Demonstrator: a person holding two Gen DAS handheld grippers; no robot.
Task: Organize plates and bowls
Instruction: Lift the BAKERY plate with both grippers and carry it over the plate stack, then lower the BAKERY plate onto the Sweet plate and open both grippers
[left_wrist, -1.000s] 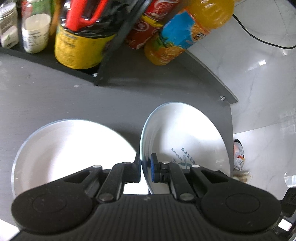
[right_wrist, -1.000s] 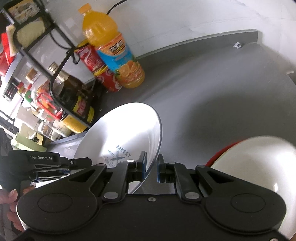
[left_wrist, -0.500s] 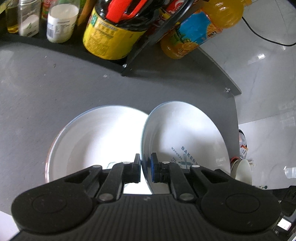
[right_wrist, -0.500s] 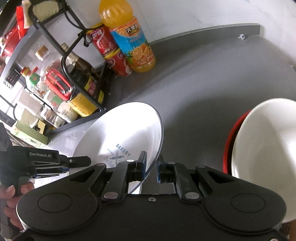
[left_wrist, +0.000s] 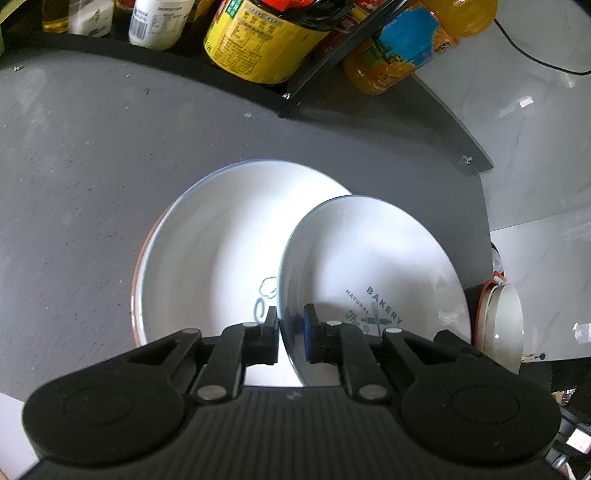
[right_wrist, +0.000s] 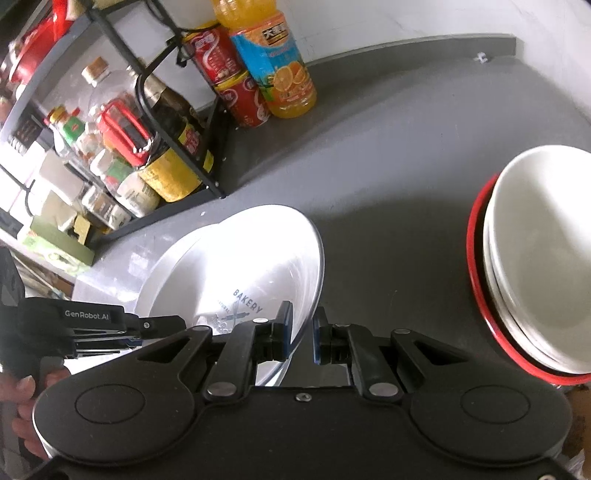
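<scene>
My left hand-held gripper (left_wrist: 290, 338) is nearly closed, its two pads pinching the near rim of the BAKERY plate (left_wrist: 373, 266) between them. My right hand-held gripper (right_wrist: 300, 334) is narrowed the same way on the opposite edge of that plate (right_wrist: 255, 266), so I hold it from both sides. The plate is off the counter (left_wrist: 74, 184) and tilted: in the left wrist view its printed face turns toward 3 o'clock and its rim runs up from my pads toward 12 o'clock; in the right wrist view the face turns toward 9 o'clock, and my left hand-held gripper reaches in from that side.

Just beyond the held plate, toward 10 o'clock in the left wrist view, a second white plate (left_wrist: 214, 258) lies flat on the grey counter, partly covered by the tilted one. At 3 o'clock in the right wrist view, well apart, white bowls (right_wrist: 535, 251) sit nested in a red-rimmed dish (right_wrist: 474, 229). Farther out at 11 to 12 o'clock stands a black wire rack (right_wrist: 218, 155) of bottles and jars, with two red cans (right_wrist: 229, 81) stacked beside an orange drink bottle (right_wrist: 273, 62).
</scene>
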